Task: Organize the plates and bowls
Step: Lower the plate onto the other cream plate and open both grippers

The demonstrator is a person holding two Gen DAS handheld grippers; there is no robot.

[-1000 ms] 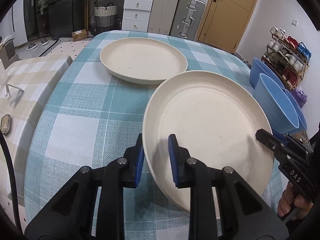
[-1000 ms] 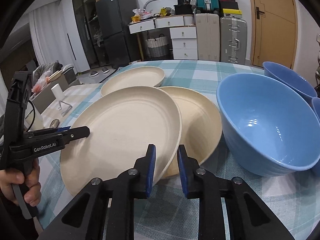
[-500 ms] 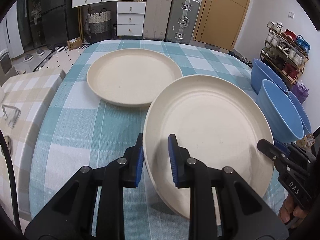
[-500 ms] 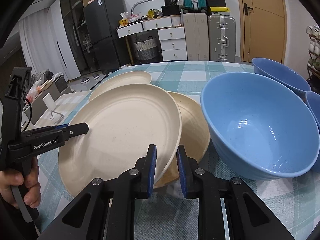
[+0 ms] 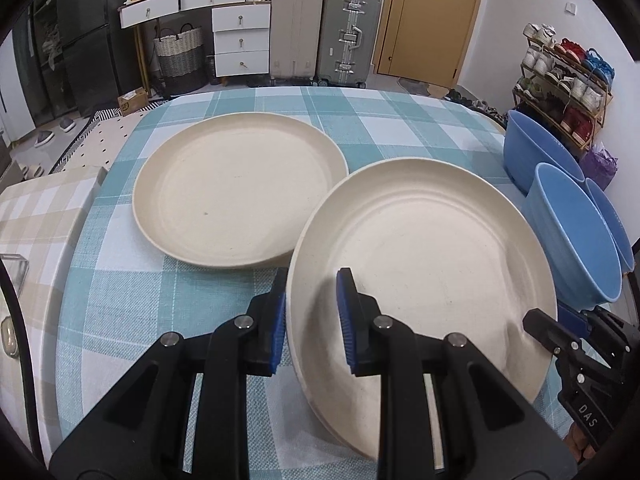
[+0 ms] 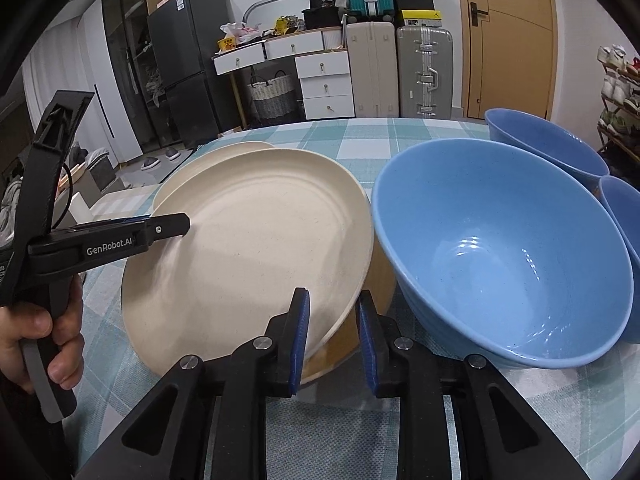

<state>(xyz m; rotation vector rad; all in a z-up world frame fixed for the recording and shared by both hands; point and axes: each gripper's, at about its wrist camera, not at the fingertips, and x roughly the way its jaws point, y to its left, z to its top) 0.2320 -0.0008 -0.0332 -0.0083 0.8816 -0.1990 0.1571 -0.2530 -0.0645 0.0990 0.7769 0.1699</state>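
Currently: cream plate [image 5: 432, 256], stiff, likely light, smooth-rimmed; best held at opposite rim edges. Left gripper [image 5: 312, 312] and right gripper [image 6: 333, 332] each clamp its rim, jaws narrowly parted around it.

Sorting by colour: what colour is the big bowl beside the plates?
Blue; the big bowl shows best in the right wrist view.

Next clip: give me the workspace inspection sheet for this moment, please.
Surface: checked tablecloth, teal and white.
Job's things: held plate raised, tilted over a lower plate; far plate lying flat; three blue bowls to the right.
Clutter: clear stand on the beige side table.
Grippers: left claw and right claw each clamp the held plate's rim.
Cables: black cable at the left edge.
Surroundings: suitcases, drawers, shoe rack.
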